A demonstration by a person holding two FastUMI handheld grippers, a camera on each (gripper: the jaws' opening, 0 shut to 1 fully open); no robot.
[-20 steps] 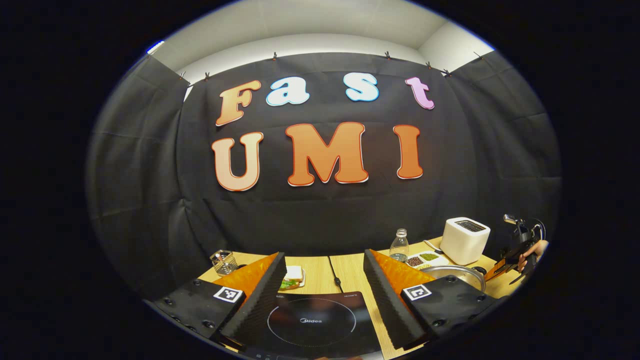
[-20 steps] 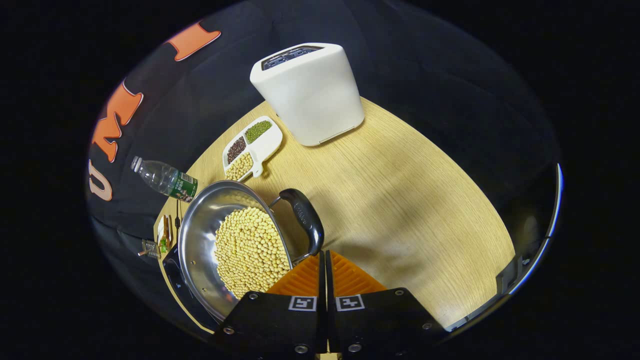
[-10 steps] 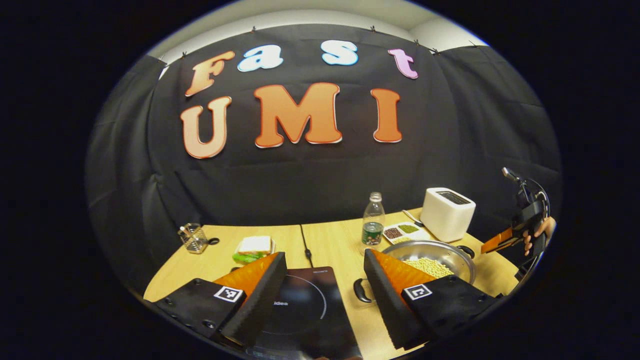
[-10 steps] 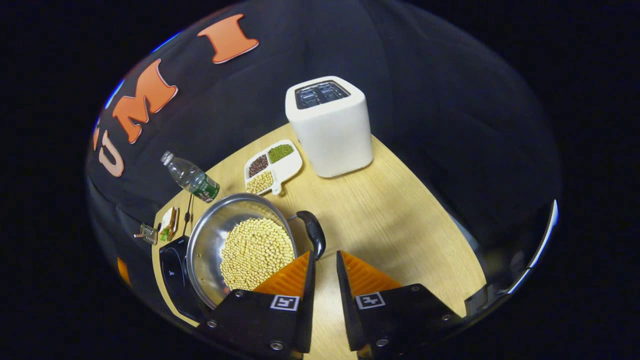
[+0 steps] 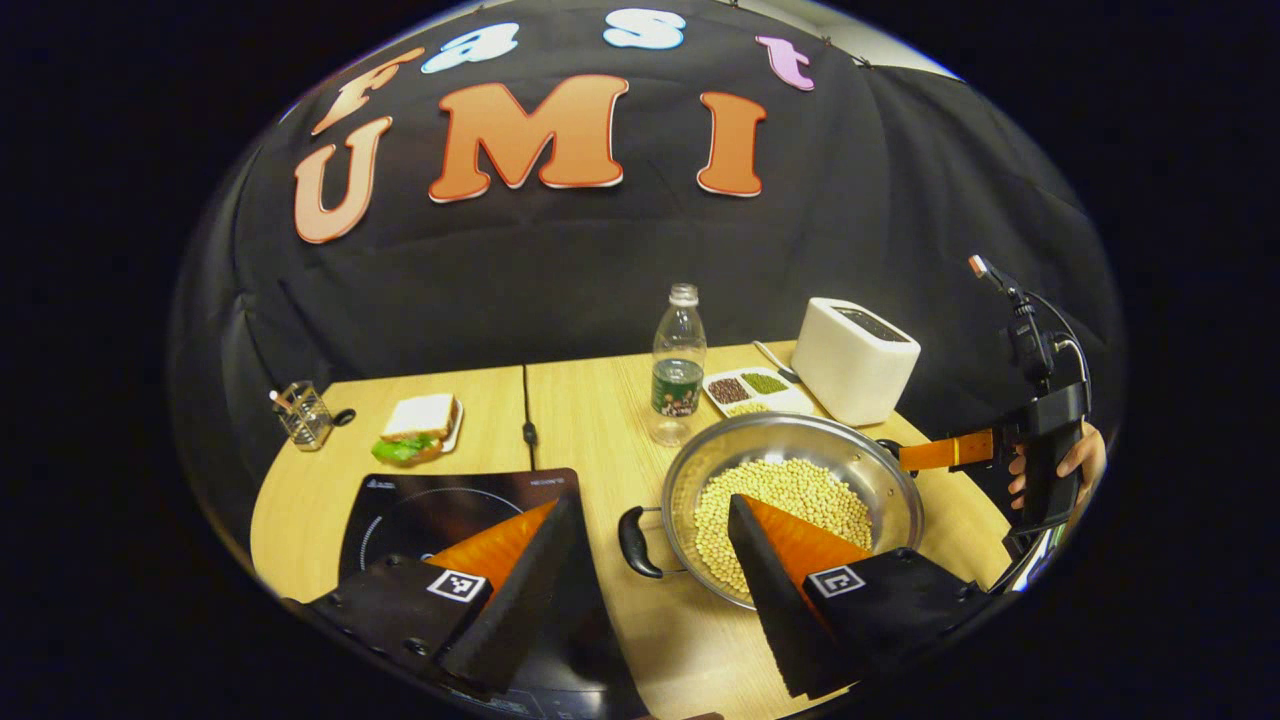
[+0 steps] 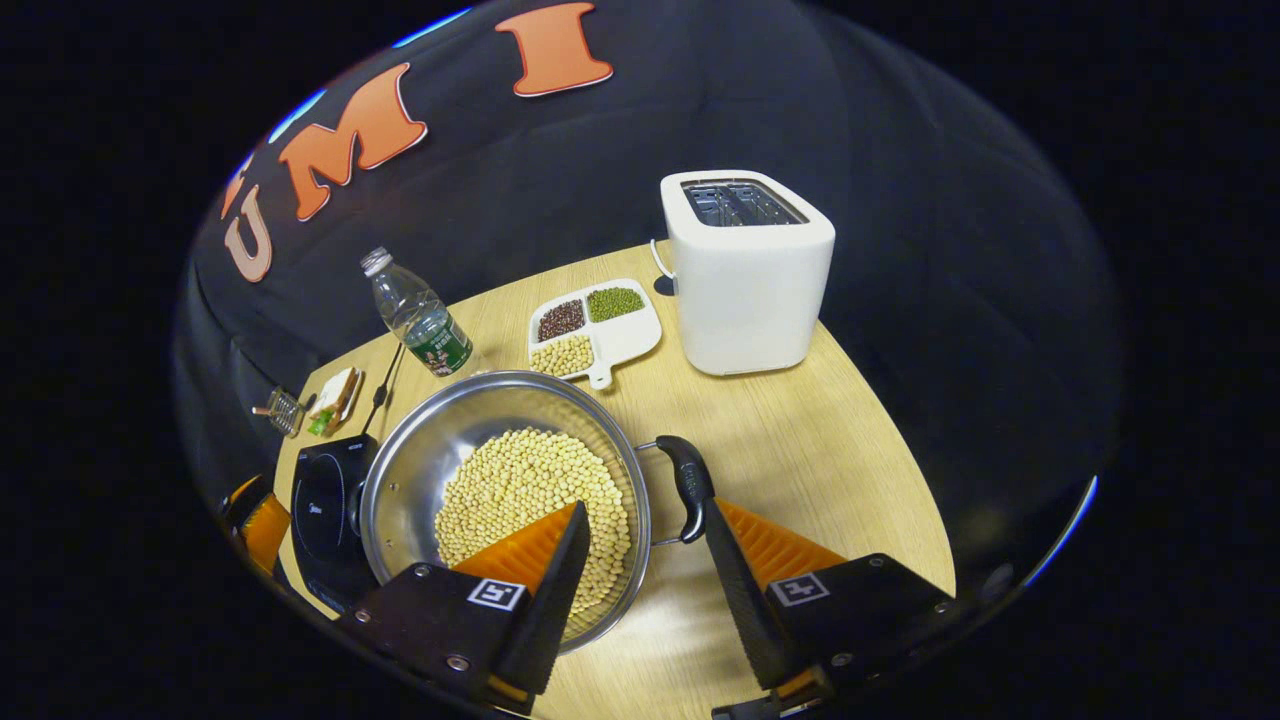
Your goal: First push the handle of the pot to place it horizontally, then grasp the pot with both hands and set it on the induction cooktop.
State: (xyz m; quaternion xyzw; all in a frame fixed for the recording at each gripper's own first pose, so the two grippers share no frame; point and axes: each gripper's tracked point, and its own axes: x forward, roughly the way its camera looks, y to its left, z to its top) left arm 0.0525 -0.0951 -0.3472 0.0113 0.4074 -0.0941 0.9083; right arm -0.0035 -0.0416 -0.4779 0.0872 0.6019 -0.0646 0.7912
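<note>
A steel pot (image 5: pixel 800 440) filled with pale beans sits on the wooden table, to the right of the black induction cooktop (image 5: pixel 420 505). My left gripper (image 5: pixel 650 500) is open, and the pot's black left handle (image 5: pixel 632 540) lies between its fingers. In the right gripper view the pot (image 6: pixel 405 465) is in the lower middle. My right gripper (image 6: pixel 646 507) is open, with the pot's right handle (image 6: pixel 690 485) in the gap near its right finger and the rim under its left finger. The handle lies roughly level. The cooktop (image 6: pixel 325 505) is beyond the pot.
A white toaster (image 6: pixel 745 275), a divided dish of beans (image 6: pixel 595 325) and a plastic bottle (image 6: pixel 418 315) stand behind the pot. A sandwich on a plate (image 5: pixel 420 425), a wire holder (image 5: pixel 298 415) and a power cable (image 5: pixel 528 420) are behind the cooktop. A hand (image 5: pixel 1070 465) holds the right gripper.
My right gripper went from shut to open and now straddles the pot's right handle. The left gripper tilted down and moved right, bringing the pot's left handle between its fingers.
</note>
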